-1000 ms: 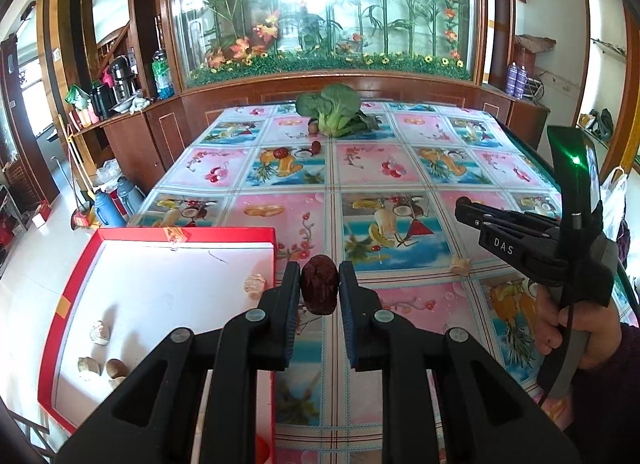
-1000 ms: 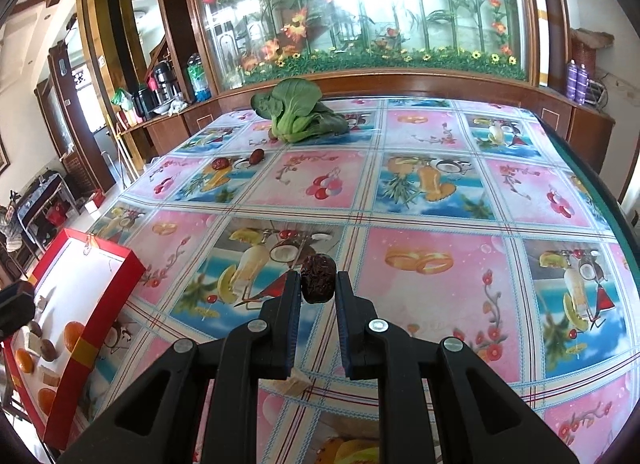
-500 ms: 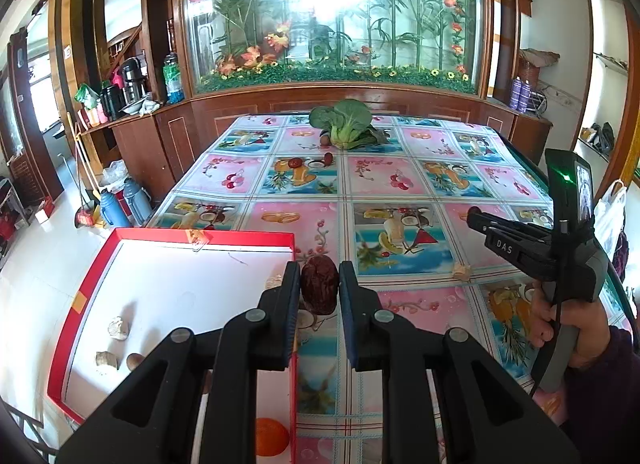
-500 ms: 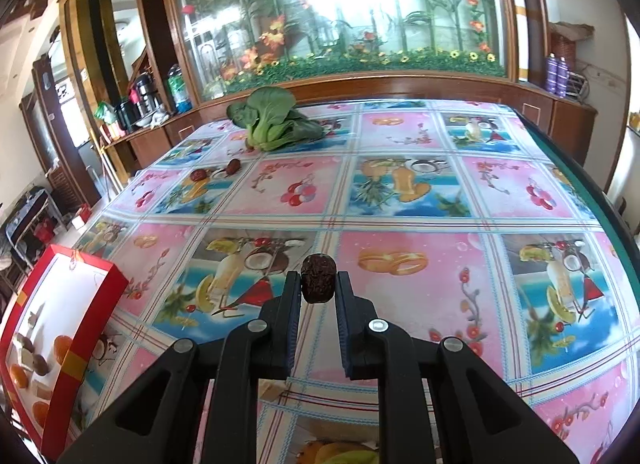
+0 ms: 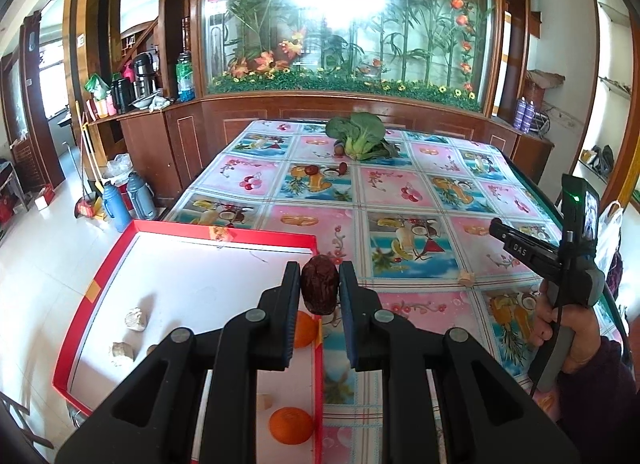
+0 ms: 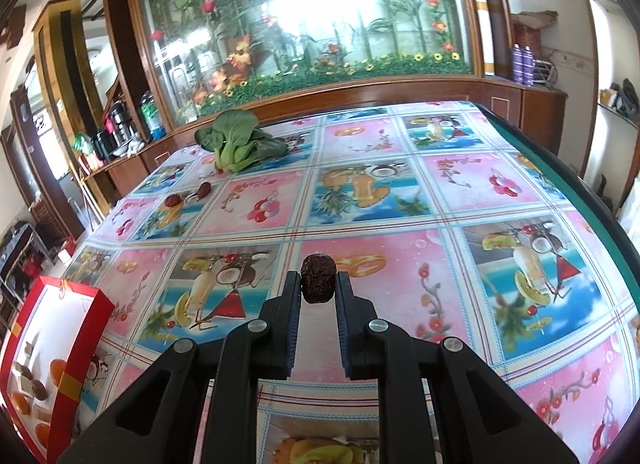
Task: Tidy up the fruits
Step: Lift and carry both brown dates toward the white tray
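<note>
The left tool (image 5: 319, 291) is clamped on a dark red, wrinkled, oval date (image 5: 319, 289) held upright. The right tool (image 6: 318, 284) pinches a second wrinkled date (image 6: 317, 278), darker and rounder.

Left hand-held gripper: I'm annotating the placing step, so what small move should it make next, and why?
Probably ease a little further left and down before opening. The left hand-held gripper is shut on a red date that hangs right over the red box right wall, so releasing now might drop it on the rim.
</note>
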A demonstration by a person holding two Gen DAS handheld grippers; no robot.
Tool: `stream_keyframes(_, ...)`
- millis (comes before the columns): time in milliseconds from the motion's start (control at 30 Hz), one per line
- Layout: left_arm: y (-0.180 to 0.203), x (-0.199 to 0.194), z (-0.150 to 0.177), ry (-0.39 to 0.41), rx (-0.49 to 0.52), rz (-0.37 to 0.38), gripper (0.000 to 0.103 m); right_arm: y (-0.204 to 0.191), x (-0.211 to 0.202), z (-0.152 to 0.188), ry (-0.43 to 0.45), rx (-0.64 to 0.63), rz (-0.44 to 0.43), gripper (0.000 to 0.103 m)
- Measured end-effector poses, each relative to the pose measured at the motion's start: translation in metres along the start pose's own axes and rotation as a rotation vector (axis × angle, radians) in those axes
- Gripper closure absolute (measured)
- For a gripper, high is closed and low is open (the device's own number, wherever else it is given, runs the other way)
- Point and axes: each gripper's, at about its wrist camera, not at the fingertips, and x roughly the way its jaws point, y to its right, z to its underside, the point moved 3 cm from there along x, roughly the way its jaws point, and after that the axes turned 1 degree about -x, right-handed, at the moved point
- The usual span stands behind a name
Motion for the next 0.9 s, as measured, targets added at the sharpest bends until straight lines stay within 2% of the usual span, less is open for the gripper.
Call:
stream_keyframes(367, -0.038, -0.016, 0.002, 0.03, -0.053, -0.025, 0.082, 0.009, -0.014, 0.002, 0.05, 0.041, 0.055, 0.088)
stream_keyframes(467, -0.049, -0.02, 0.004, 0.039, -0.069, -0.034, 0.082, 0.003, -0.02, 0.002, 0.065, 0.035, 0.044, 0.088)
stream_keyframes(667, -0.07, -0.022, 0.008, 0.042, -0.105, -0.056, 0.082, -0.037, -0.041, 0.014, 0.094, -0.014, -0.046, 0.088)
stream_keyframes(900, -0.088, -0.023, 0.014, 0.04, -0.126, -0.08, 0.082, -0.098, -0.056, 0.028, 0.081, -0.081, -0.198, 0.088)
